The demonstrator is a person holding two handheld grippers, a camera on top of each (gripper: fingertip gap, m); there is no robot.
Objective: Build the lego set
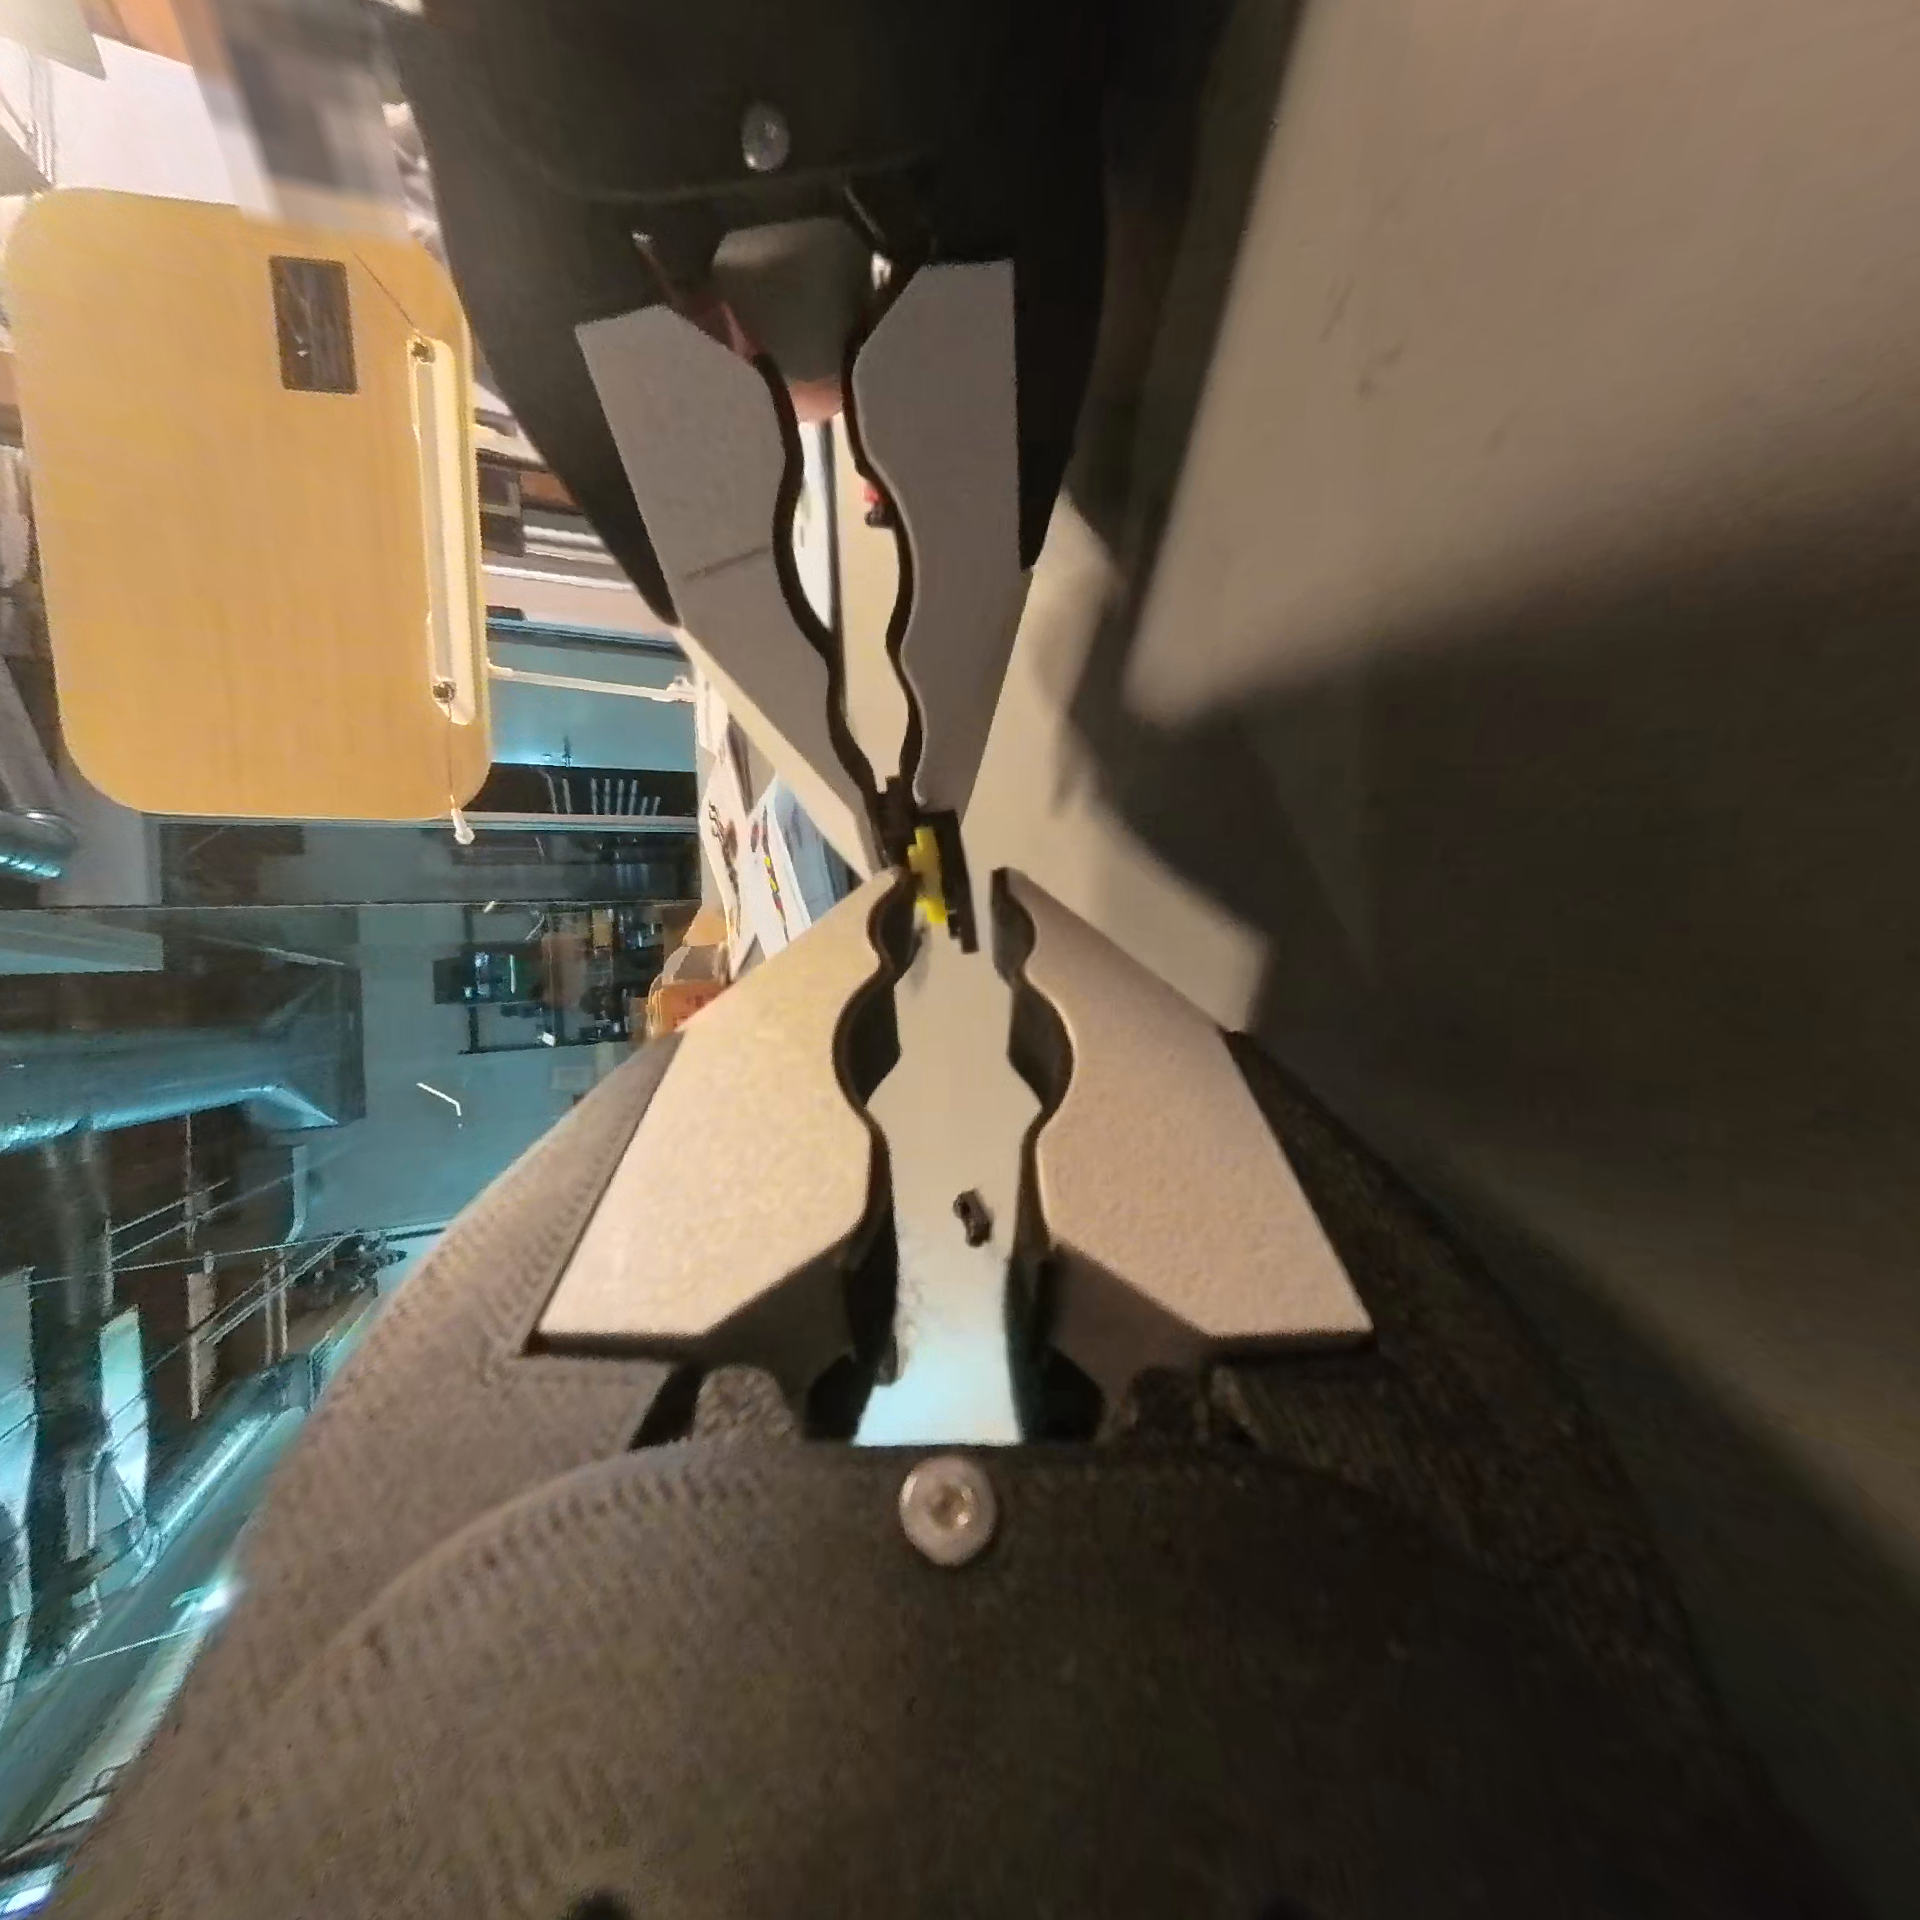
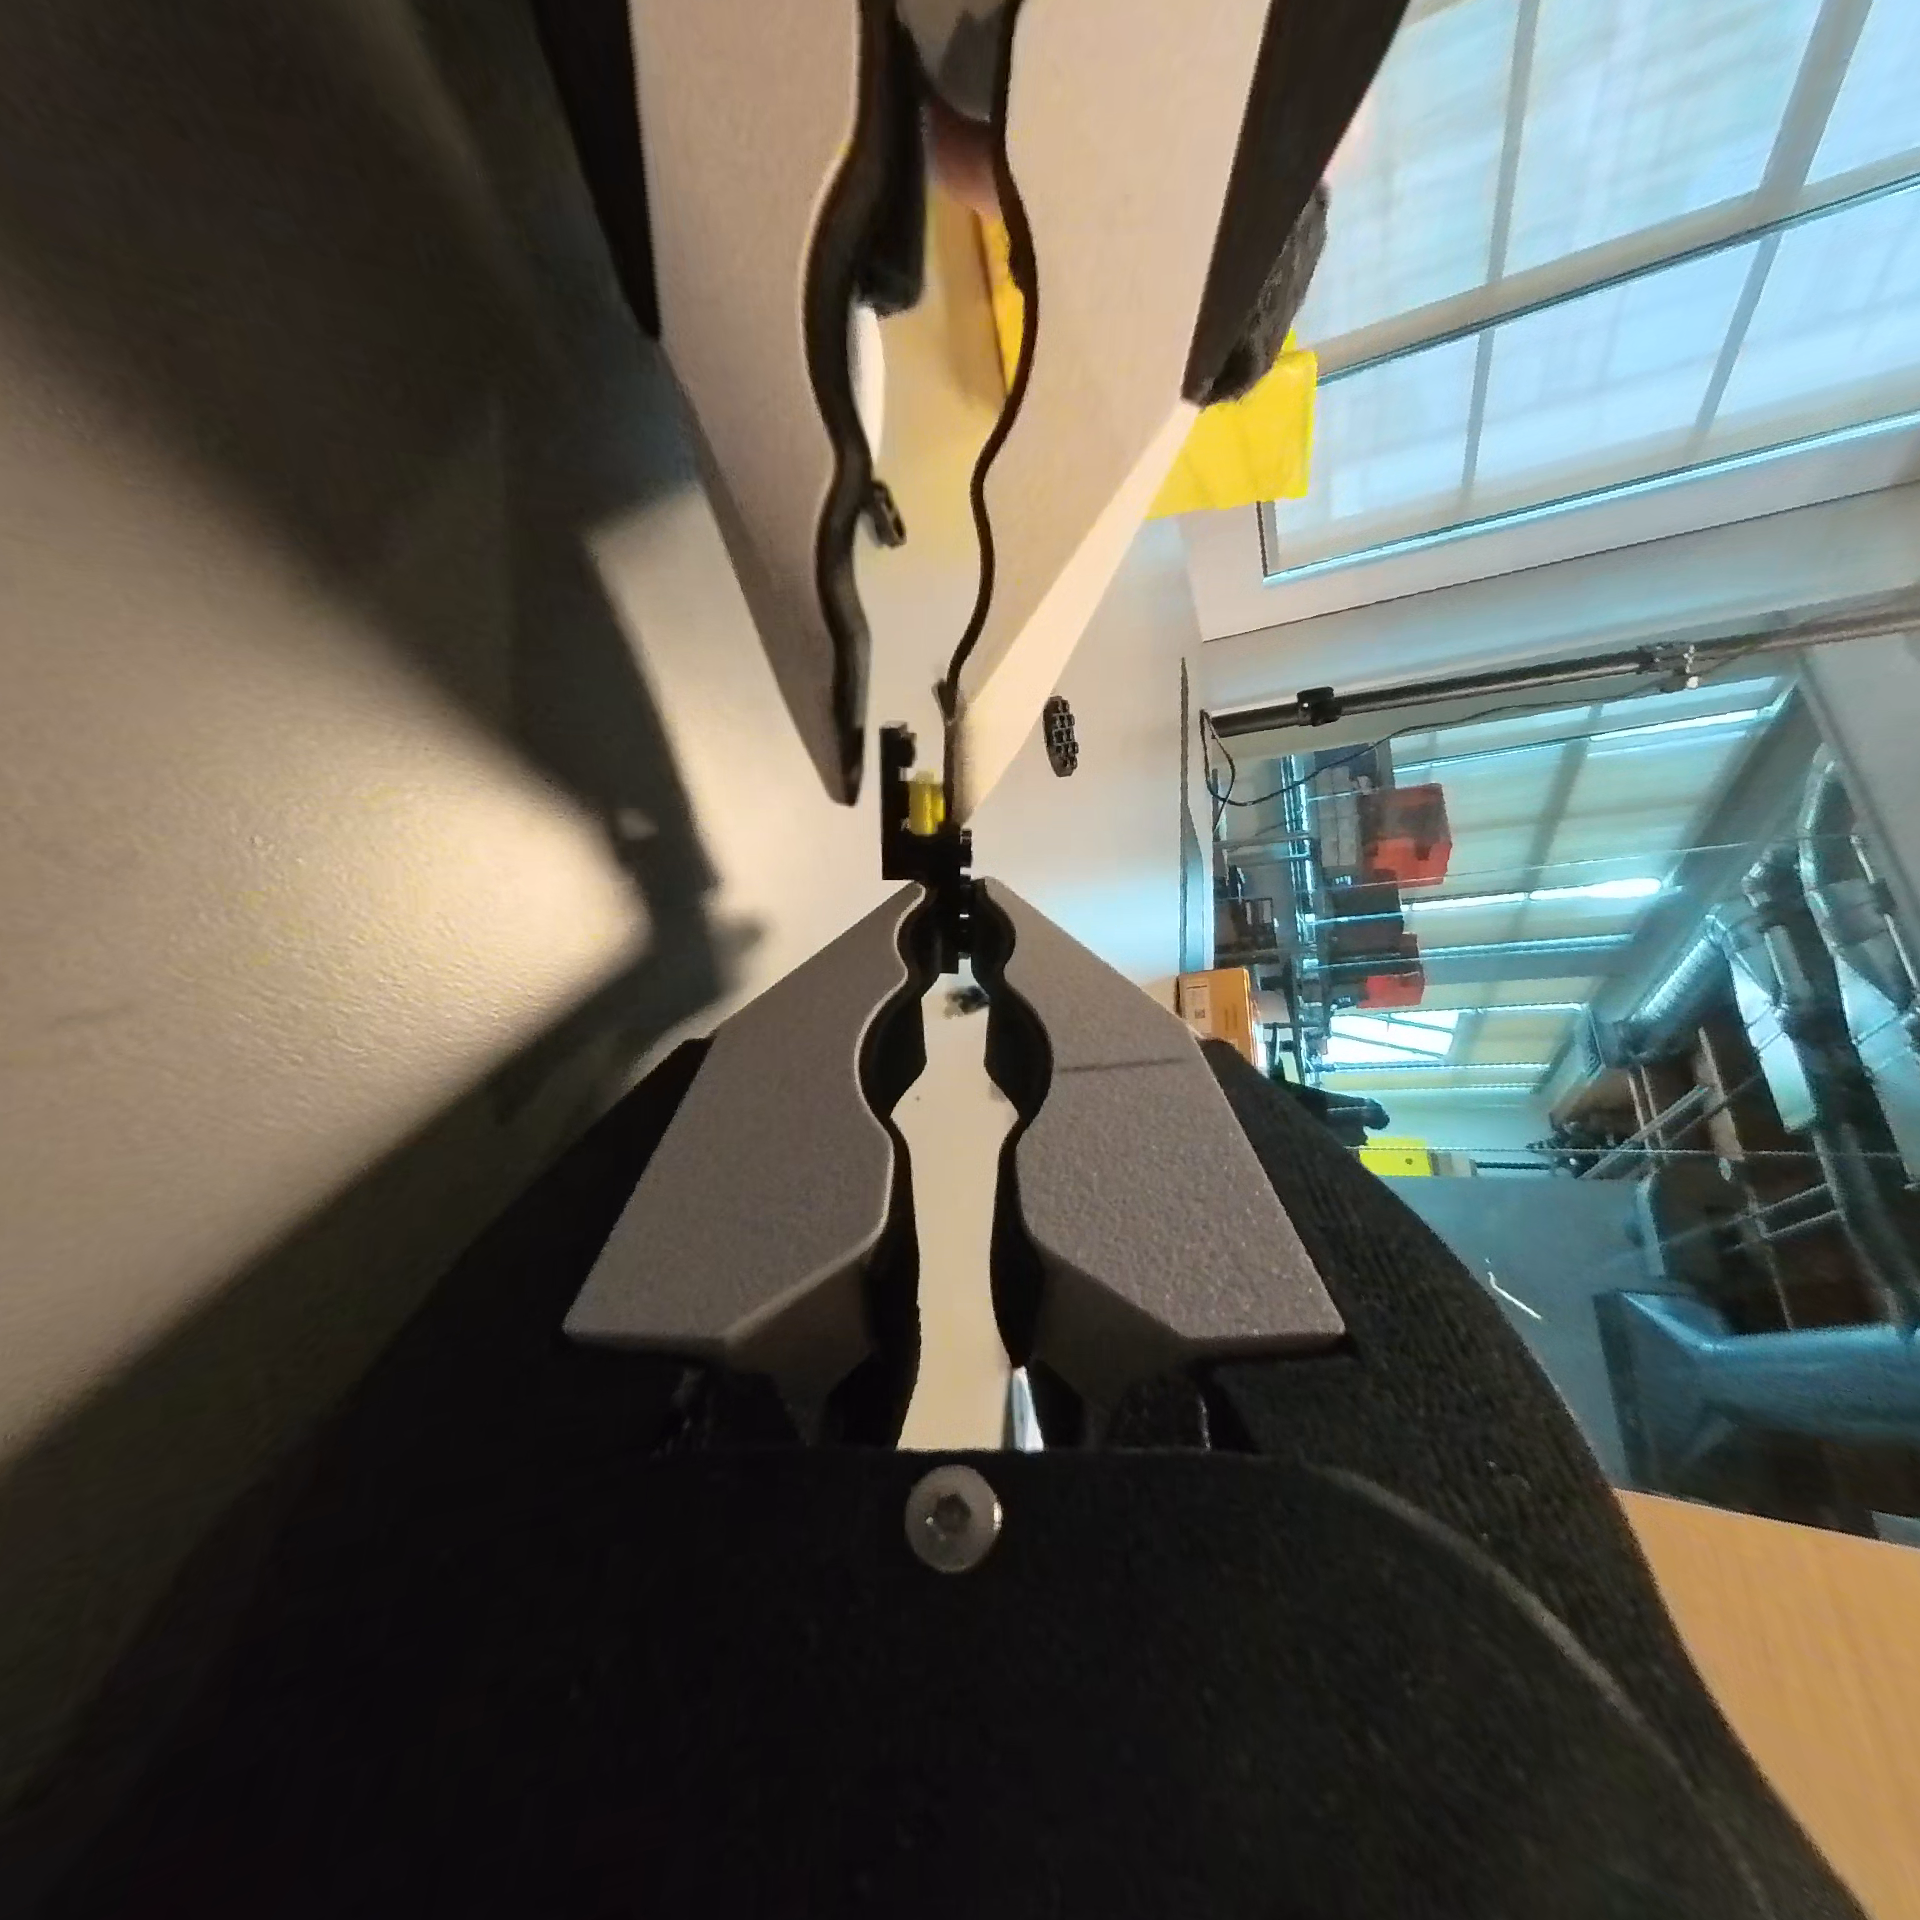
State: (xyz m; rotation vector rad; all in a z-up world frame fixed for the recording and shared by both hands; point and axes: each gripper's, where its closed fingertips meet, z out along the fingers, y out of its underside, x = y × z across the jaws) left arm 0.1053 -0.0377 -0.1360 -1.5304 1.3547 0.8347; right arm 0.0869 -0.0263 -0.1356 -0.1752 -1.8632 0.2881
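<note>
In the left wrist view, a pale wooden panel with rounded corners stood at the far left, and to its right the white desk ran up the frame. The left gripper, grey-fingered with wavy inner edges on a black textured body, reached up from the bottom with its jaws apart, a clear gap showing between the tips. The small black-and-yellow lego assembly sat at that gap, against the left fingertip and apart from the right one. From above, the right gripper met it tip to tip, its jaws drawn together on the assembly's upper black end. A tiny black loose piece lay on the desk between the left gripper's fingers. In the right wrist view, the shadowed desk filled the left side; the right gripper rose from the bottom, jaws clamped on the black lower end of the assembly, whose yellow part stood just above the tips. The left gripper came down from the top, jaws apart, the assembly's upper end lying between its tips. Further right, a small black round studded piece rested on the desk, with large windows beyond.
</note>
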